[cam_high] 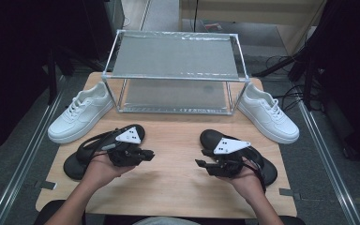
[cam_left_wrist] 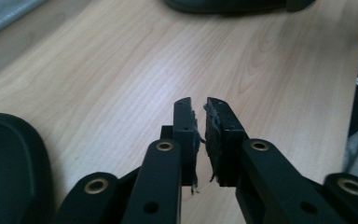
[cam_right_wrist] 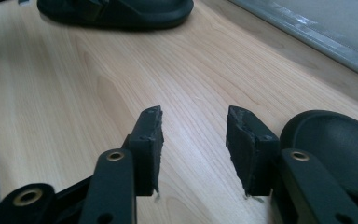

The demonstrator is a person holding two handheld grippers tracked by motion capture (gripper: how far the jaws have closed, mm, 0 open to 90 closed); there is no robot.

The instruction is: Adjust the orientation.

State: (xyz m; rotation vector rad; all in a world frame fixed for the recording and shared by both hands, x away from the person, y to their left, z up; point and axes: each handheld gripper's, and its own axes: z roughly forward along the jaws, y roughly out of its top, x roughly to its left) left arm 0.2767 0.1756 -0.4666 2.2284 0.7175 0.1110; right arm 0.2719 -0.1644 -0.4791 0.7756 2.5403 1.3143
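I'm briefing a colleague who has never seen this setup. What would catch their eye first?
Probably the shiny two-level metal rack at the table's far edge, with a white sneaker on its left and another white sneaker on its right. Nearer the person, two black sandals, and, lie under the hands, where the left gripper has jaws nearly together and the right gripper has jaws apart, both holding nothing.

Left black rubber sandal: middle hidden under the left hand and left gripper. Right black rubber sandal: mostly covered by the right gripper and hand. Left gripper view cuts that far sandal at the top edge. Lower shelf of the metal-framed mesh rack partly hidden beneath its top shelf.
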